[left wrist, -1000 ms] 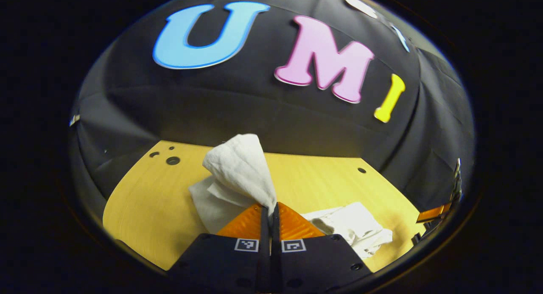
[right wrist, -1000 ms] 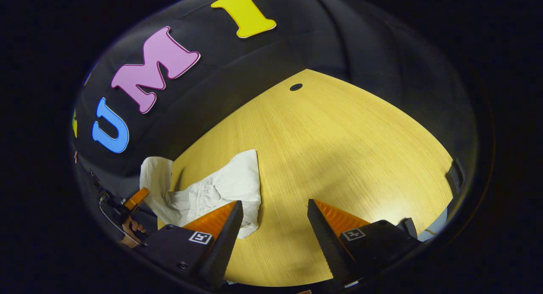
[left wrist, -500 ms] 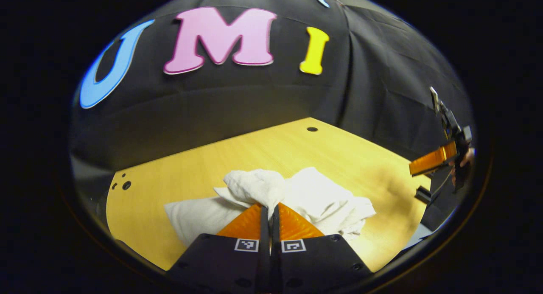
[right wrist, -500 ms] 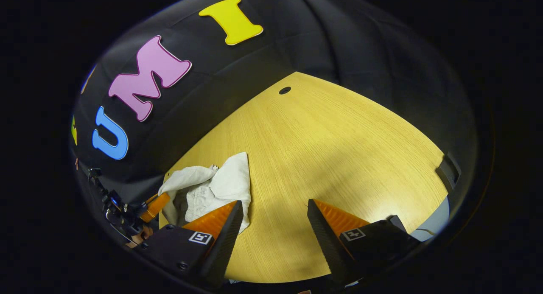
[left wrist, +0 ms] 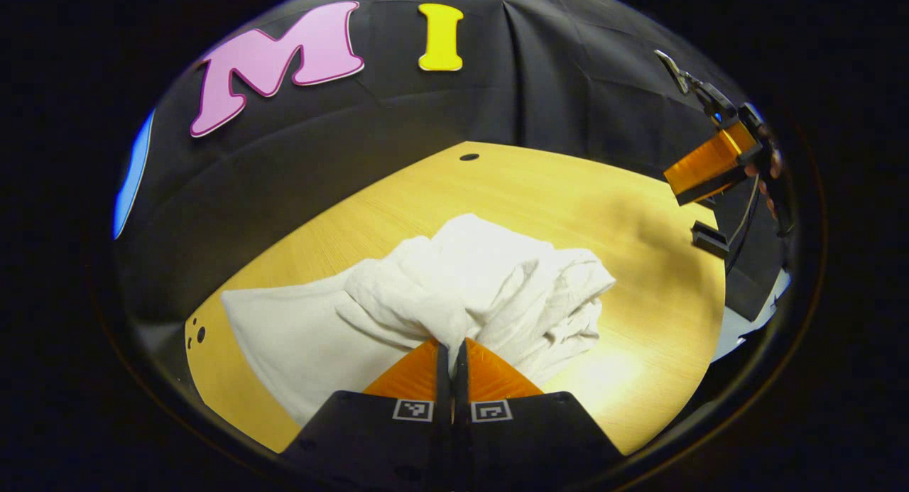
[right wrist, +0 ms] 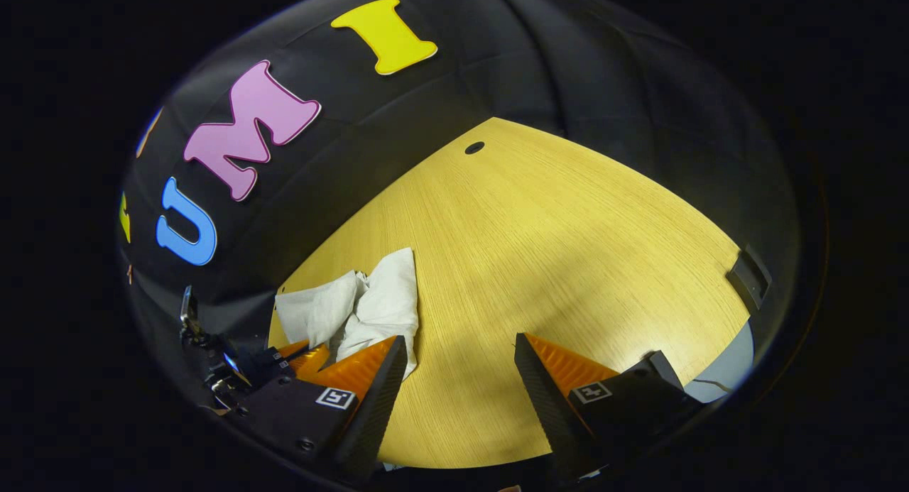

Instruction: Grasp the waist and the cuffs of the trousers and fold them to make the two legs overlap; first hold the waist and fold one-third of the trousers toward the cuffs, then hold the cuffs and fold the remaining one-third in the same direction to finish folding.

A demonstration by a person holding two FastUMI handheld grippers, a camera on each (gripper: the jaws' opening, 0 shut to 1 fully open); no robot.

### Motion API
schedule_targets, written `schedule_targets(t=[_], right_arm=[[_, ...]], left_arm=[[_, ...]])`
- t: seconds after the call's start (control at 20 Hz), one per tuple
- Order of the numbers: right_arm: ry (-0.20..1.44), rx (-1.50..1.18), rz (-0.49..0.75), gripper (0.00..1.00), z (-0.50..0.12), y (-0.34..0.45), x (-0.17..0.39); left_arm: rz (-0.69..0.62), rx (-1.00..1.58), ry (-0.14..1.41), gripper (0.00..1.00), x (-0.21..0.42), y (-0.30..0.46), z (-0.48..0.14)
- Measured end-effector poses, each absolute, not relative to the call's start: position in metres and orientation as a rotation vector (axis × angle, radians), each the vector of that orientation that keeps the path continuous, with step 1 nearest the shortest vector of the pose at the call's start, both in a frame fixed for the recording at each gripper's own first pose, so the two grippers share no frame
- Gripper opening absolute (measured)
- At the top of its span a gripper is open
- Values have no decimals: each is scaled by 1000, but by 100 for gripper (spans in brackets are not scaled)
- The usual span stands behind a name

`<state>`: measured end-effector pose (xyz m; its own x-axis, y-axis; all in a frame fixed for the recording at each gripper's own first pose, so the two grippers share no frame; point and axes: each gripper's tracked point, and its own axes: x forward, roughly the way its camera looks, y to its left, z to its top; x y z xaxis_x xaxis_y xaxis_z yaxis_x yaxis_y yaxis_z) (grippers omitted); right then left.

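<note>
White trousers [left wrist: 454, 293] lie crumpled in a heap on the yellow wooden table [left wrist: 639, 265]. My left gripper [left wrist: 452, 350] is shut on a bunched fold of the cloth at the near side of the heap. One flat part of the trousers spreads out to the left. In the right gripper view the trousers [right wrist: 369, 307] sit at the table's left side, beyond the left finger. My right gripper [right wrist: 461, 350] hangs open above bare table [right wrist: 568, 250], holding nothing. The same right gripper [left wrist: 710, 187] appears far right in the left gripper view, with a hand behind it.
Black cloth walls close in the table at the back and sides. A small dark hole [right wrist: 474, 148] marks the table's far corner, and several holes [left wrist: 195, 332] sit near its left edge. A dark bracket [right wrist: 746, 279] sits at the right edge.
My left gripper has come down and swung right with the cloth, which went from lifted up to heaped on the table. The right gripper has barely moved and stays open.
</note>
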<state>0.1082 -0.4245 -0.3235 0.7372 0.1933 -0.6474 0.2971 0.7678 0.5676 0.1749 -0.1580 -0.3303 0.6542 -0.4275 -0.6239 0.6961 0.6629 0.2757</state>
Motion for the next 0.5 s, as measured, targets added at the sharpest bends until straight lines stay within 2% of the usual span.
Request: schedule_targets(t=[0.3, 0.5], right_arm=[[777, 704, -41, 94, -326, -413, 110], [782, 688, -20, 94, -318, -407, 112]], left_arm=[[-673, 600, 650, 6, 172, -148, -360], [-696, 599, 676, 19, 168, -151, -357]])
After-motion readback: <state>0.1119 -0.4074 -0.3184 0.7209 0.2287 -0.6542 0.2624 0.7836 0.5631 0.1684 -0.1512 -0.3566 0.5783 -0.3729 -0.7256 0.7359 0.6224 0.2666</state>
